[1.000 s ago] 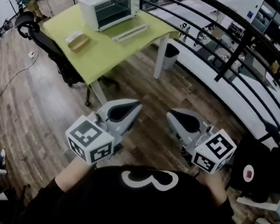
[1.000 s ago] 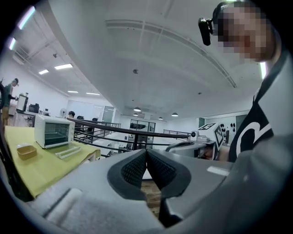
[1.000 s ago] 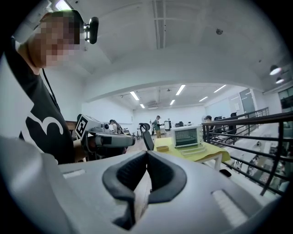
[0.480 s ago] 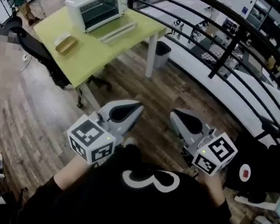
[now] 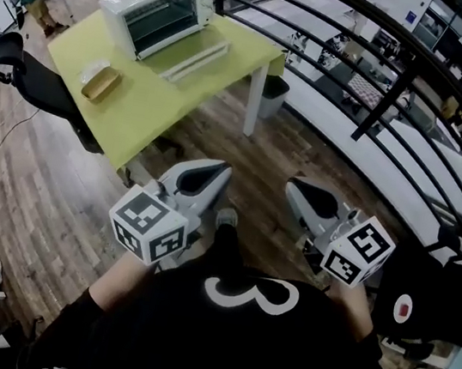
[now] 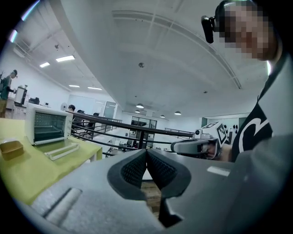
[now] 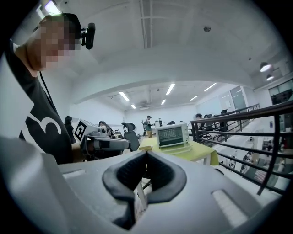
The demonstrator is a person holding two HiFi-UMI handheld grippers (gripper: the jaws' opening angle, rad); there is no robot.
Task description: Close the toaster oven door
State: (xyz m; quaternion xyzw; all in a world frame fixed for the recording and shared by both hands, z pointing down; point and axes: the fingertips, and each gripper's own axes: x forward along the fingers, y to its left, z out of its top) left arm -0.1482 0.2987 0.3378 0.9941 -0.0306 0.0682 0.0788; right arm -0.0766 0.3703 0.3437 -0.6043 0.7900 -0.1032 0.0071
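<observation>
Moved forward since a second ago, with left tool (image 5: 218, 171) and right tool (image 5: 297, 187) clenched on nothing at chest height and the green desk (image 5: 133, 116) nearer yet well apart. Risks clipping the desk corner or the black railing (image 5: 384, 95) on approach, or pushing the dropped-open door (image 5: 196, 48) too hard and sliding the toaster oven (image 5: 151, 3) at the far end. Sits amid wood floor (image 5: 47, 194) and open office.

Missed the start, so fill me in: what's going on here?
A person holds a gripper in each hand, out in front of the body. The left gripper and the right gripper both have their jaws shut on nothing. The toaster oven stands on the green table some way ahead, its door hanging open. Neither gripper is near it, so the door is not yet closed.
</observation>
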